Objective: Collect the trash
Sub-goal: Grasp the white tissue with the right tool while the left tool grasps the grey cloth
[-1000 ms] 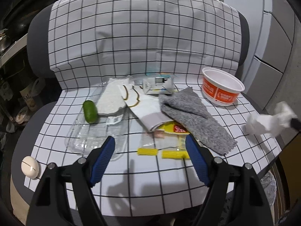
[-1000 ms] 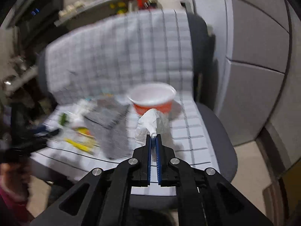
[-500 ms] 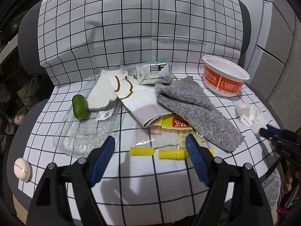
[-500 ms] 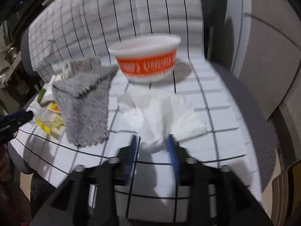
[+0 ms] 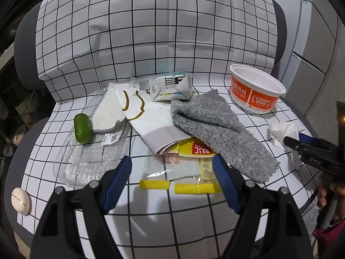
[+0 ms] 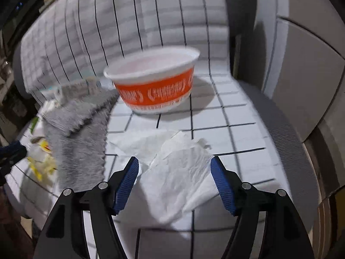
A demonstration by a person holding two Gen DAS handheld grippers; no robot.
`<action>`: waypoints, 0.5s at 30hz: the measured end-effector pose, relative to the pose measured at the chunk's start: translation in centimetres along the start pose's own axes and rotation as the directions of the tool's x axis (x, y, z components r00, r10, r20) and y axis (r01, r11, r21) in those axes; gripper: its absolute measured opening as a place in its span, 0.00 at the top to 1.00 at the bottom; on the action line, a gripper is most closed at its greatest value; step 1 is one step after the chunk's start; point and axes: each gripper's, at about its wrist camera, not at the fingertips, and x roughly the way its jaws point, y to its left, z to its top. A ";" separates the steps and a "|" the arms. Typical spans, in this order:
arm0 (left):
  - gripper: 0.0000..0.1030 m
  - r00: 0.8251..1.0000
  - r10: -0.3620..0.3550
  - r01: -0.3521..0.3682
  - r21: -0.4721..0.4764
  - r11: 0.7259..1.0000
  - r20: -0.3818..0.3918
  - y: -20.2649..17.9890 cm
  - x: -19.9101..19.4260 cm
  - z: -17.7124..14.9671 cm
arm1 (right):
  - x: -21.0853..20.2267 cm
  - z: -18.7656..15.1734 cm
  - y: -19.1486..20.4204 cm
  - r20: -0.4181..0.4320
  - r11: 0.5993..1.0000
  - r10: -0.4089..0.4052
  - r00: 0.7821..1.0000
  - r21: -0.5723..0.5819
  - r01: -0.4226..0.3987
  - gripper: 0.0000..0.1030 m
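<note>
Now | right tongs (image 6: 174, 172): just opening, tissue (image 6: 179, 181) between, unpressed (lying loose) | left tongs (image 5: 172, 181): spread wide, empty

On the checked cloth (image 5: 189, 207) covering the chair seat, the bowl (image 5: 256, 95) stands at the back right, with the crumpled tissue (image 6: 179, 172) lying in front of it near the right edge. The towel (image 5: 217, 129) stretches to the left of the tissue, its near part overlapping the snack wrapper (image 5: 189, 172). Behind the towel sits the folded carton (image 5: 170, 86); further left, the cucumber piece (image 5: 82, 128) rests on the clear plastic tray (image 5: 86, 161).
</note>
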 end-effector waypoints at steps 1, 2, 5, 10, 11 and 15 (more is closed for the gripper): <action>0.27 1.000 0.002 -0.002 -0.002 1.000 -0.003 0.1 0.1 0.0 | 0.4 0.0 0.4 -0.004 1.000 -0.010 1.000 -0.015 0.010 0.41; 0.27 1.000 0.006 -0.006 -0.006 1.000 -0.004 0.2 0.2 0.1 | 0.4 0.0 0.7 0.000 0.999 -0.029 1.000 -0.033 0.029 0.55; 0.27 1.000 -0.003 0.003 -0.021 1.000 -0.010 0.5 0.6 0.4 | 0.1 -0.2 1.5 0.004 0.997 -0.031 1.000 -0.065 0.031 0.95; 0.27 1.000 -0.020 0.020 -0.022 1.000 -0.013 -0.3 1.4 1.9 | -3.0 -0.2 1.8 0.106 0.996 -0.051 0.993 -0.068 0.058 0.96; 0.27 1.000 -0.017 0.016 -0.025 1.000 -0.021 -0.5 1.9 2.4 | -3.5 -0.1 1.6 0.120 0.997 -0.049 0.992 -0.059 0.057 0.96; 0.34 0.997 -0.053 0.049 -0.058 0.997 -0.064 -0.6 4.7 4.1 | -6.0 0.3 1.1 0.175 0.999 -0.031 0.984 -0.036 0.038 0.96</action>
